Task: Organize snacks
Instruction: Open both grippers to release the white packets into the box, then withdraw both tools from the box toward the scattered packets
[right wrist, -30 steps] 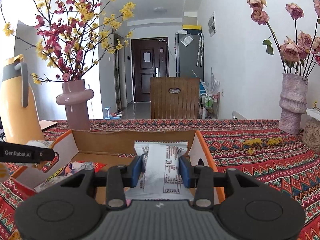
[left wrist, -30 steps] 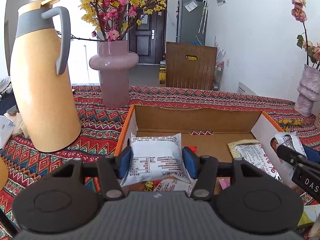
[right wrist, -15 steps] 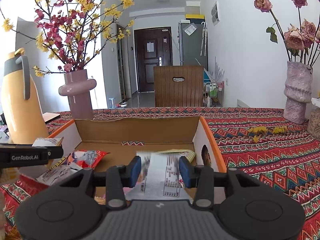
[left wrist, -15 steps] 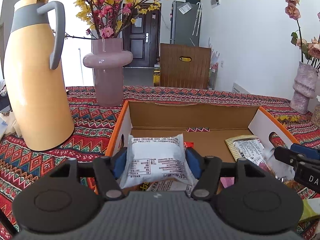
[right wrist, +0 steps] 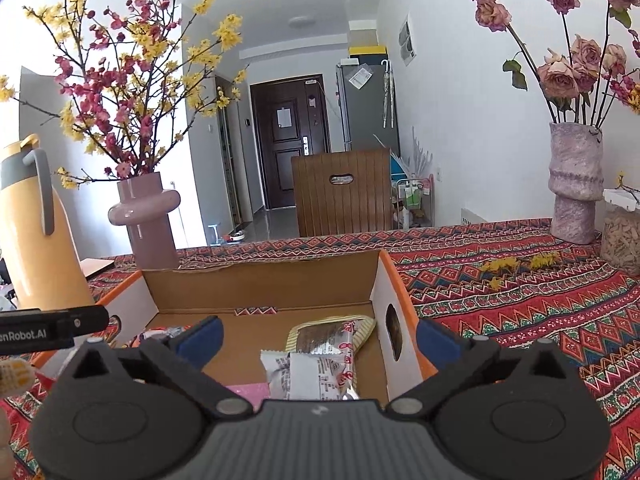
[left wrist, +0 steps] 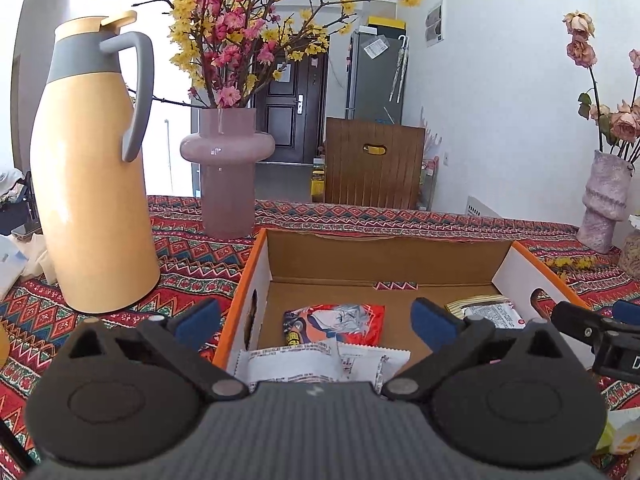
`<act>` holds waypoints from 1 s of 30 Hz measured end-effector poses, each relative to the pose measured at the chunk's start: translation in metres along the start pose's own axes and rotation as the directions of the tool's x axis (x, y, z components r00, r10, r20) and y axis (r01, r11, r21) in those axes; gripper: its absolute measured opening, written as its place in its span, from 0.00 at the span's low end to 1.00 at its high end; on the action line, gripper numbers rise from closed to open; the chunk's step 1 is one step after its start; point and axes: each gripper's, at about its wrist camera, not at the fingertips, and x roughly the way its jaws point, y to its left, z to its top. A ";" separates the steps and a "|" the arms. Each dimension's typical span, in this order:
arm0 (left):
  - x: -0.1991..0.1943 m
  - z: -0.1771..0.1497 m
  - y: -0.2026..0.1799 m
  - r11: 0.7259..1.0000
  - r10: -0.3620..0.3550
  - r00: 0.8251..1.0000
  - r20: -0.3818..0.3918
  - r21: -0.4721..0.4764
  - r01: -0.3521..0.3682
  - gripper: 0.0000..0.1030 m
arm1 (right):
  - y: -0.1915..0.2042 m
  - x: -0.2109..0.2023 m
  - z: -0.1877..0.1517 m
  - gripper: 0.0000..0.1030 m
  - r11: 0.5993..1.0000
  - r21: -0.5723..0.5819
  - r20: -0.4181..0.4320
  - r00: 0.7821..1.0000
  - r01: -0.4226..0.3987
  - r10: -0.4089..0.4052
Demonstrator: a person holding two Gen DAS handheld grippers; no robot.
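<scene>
Both grippers, left (left wrist: 314,316) and right (right wrist: 318,338), hang wide apart and empty, each over the box's (left wrist: 400,256) near end with its white packet (left wrist: 320,364) right below.

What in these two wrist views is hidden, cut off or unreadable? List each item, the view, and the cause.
- White snack packet, left wrist view: near half hidden by the gripper body.
- Its print: too small to read.
- Pink item, right wrist view: mostly behind the gripper body.
- Cardboard box, both views: near wall hidden.
- Right gripper's label, left view: cut by the edge.

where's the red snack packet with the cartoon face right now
In the left wrist view, the red cartoon-face snack packet lies flat on the cardboard box floor, left side.
</scene>
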 end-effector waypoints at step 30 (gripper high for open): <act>-0.101 -0.013 0.012 1.000 -0.021 0.999 0.049 0.003 0.021 1.00 | 0.018 -0.104 -0.003 1.00 0.995 -0.011 0.075 0.992 -0.100 0.101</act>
